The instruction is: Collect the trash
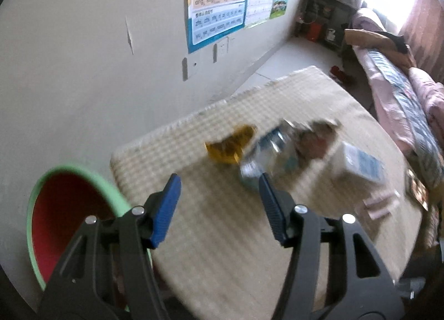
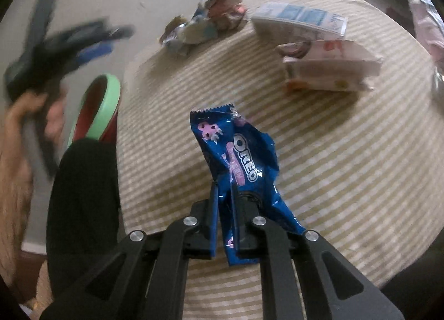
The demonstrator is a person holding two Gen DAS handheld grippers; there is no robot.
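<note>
Oreo wrapper (image 2: 238,164), blue with white "OREO" lettering and pink marks, hangs pinched between the clenched fingers of the right gripper (image 2: 224,189) above the striped mat (image 2: 347,181). Farther out on the mat lie a crumpled wrapper heap (image 2: 205,23), a white-and-blue carton (image 2: 299,19) and a pale pink carton (image 2: 330,70); their print is unreadable. The left gripper (image 1: 219,181) hovers with its blue pads (image 1: 166,209) spread apart, holding nothing, near a yellow wrapper (image 1: 230,145). A green-rimmed red bin (image 1: 61,209) stands beside the mat, against a wall bearing a pinyin poster (image 1: 216,1).
</note>
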